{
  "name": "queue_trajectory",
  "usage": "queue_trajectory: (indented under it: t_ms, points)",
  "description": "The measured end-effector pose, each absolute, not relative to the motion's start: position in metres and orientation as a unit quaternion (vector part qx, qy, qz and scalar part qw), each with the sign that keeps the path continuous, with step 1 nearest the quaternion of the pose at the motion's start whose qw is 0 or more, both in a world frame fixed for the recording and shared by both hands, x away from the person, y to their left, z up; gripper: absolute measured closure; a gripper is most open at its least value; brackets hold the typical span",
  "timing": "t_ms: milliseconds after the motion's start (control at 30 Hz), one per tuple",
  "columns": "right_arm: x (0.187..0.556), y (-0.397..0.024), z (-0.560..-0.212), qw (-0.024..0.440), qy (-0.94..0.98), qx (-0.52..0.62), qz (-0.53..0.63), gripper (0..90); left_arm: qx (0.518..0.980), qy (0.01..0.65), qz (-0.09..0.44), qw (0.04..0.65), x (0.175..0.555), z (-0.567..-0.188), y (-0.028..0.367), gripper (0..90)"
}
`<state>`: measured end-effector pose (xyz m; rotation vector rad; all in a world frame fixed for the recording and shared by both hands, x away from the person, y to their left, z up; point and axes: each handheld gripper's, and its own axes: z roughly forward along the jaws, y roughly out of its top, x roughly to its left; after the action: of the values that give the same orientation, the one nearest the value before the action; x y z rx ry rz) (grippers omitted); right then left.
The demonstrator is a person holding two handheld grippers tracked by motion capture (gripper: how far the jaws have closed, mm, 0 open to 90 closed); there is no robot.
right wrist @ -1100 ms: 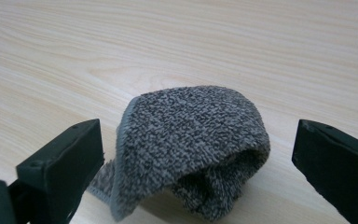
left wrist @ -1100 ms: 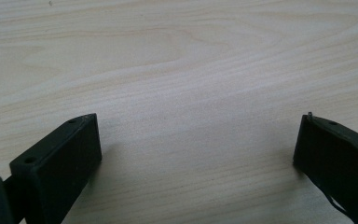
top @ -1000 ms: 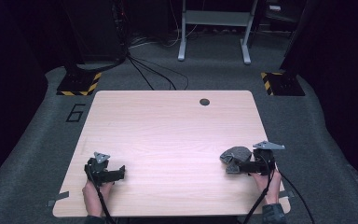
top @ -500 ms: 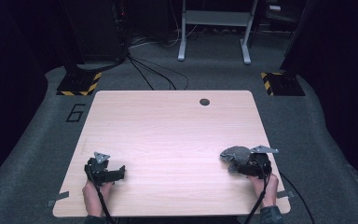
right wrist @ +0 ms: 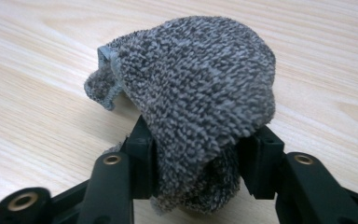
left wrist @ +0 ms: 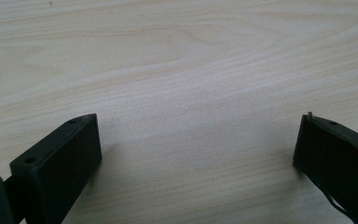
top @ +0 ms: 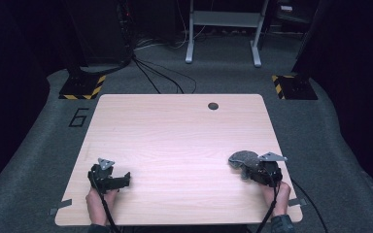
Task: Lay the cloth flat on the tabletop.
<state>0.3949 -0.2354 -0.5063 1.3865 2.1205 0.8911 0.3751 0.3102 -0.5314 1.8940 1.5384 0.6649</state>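
A light wooden desk [top: 175, 145] is seen from above, with a small dark round hole [top: 213, 105] near its far edge. A grey knitted cloth [top: 243, 158], bunched into a lump, lies on the desk near the near right corner, well apart from the hole. The right gripper [top: 250, 170] is held by a hand [top: 278, 192] at the near edge of the desk, just beside and to the right of the cloth, with its grey three-cornered plate [top: 271, 157] on top. In the right gripper view the cloth [right wrist: 200, 93] is seen bulging up and over the two black fingers [right wrist: 142, 156], which are pressed against its lower part from both sides; the jaws have just been closing, and the cloth is pinched between them. A lighter hemmed edge of the cloth is turned outward at the side away from the fingers, and the loose end touches the wood there. The left gripper [top: 121, 180] is held by the other hand [top: 98, 200] near the near left corner of the desk, far from the cloth across the width of the desk. In the left gripper view its fingers [left wrist: 70, 158] are spread wide, with bare wood grain between them and nothing gripped. Black cables trail from both grippers over the near edge of the desk.
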Motion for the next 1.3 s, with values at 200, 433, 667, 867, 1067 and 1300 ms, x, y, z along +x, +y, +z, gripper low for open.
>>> queue_trajectory:
  t_ms: [200,433,667,867,1067,1300]
  points:
    - [0.391,-0.238,-0.495,0.211,0.757,0.503,0.360,55.4,0.714,0.580,0.251,0.302,0.375,-0.531,0.310,0.5]
    - [0.388,-0.229,-0.480,0.217,0.759,0.485,0.376,55.2,0.714,0.582,0.248,0.301,0.375,-0.531,0.310,0.5]
    - [0.385,-0.212,-0.467,0.220,0.765,0.465,0.389,55.0,0.714,0.581,0.250,0.301,0.375,-0.531,0.310,0.5]
    - [0.381,-0.196,-0.458,0.216,0.772,0.441,0.404,54.7,0.714,0.581,0.250,0.301,0.375,-0.531,0.310,0.5]
    - [0.383,-0.181,-0.456,0.200,0.775,0.426,0.422,54.5,0.714,0.580,0.250,0.301,0.375,-0.531,0.310,0.5]
    - [0.385,-0.166,-0.455,0.187,0.779,0.411,0.435,54.5,0.714,0.581,0.250,0.301,0.375,-0.531,0.310,0.5]
